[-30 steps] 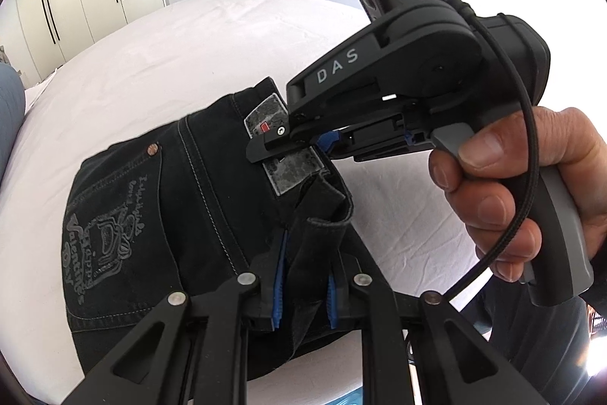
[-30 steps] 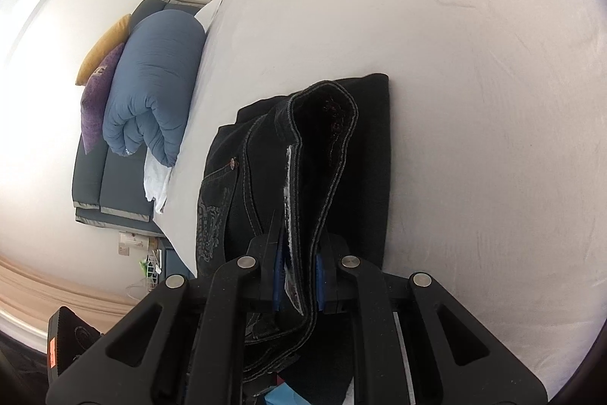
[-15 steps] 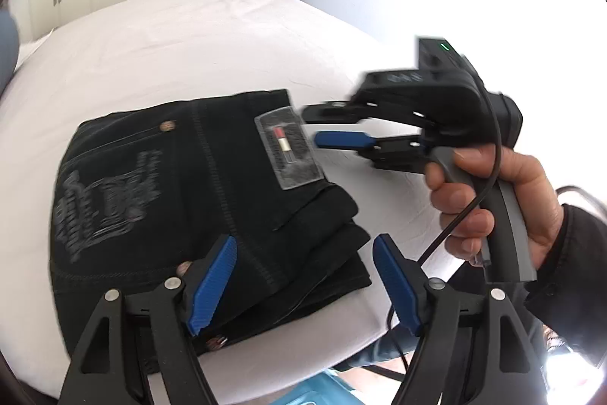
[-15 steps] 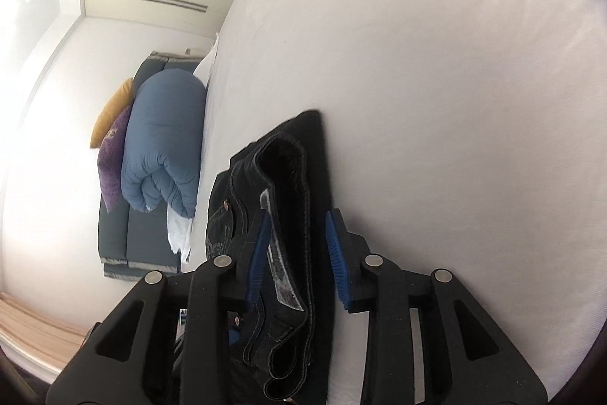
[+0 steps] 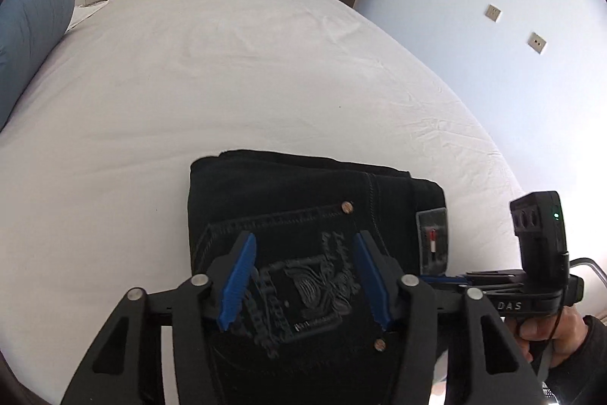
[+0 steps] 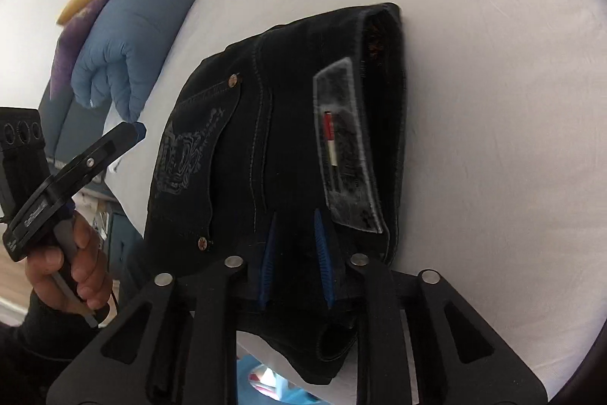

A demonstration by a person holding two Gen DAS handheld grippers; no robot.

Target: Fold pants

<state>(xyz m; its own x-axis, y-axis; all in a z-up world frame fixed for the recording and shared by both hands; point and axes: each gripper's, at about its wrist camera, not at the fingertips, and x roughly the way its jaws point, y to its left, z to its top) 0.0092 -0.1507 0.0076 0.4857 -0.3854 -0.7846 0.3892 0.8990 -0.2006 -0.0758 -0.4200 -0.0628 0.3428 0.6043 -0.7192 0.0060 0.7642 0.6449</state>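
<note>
Black folded denim pants (image 5: 303, 200) lie on the white bed (image 5: 189, 82); left tongs (image 5: 303, 285) closing, empty, above them; right tongs (image 6: 294, 260) nearly together, gripping nothing.

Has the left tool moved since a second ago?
Yes. The left tool has let go of the black pants and backed away; more of the white bed shows beyond them.

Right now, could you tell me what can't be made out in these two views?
1. Label print: blurred in the right wrist view, too small in the left.
2. Whether the right gripper, jaws shut, nips the pants: black cloth against black cloth, blurred, right wrist view.
3. Pants' near edge: hidden behind that gripper's frame in the right wrist view.
</note>
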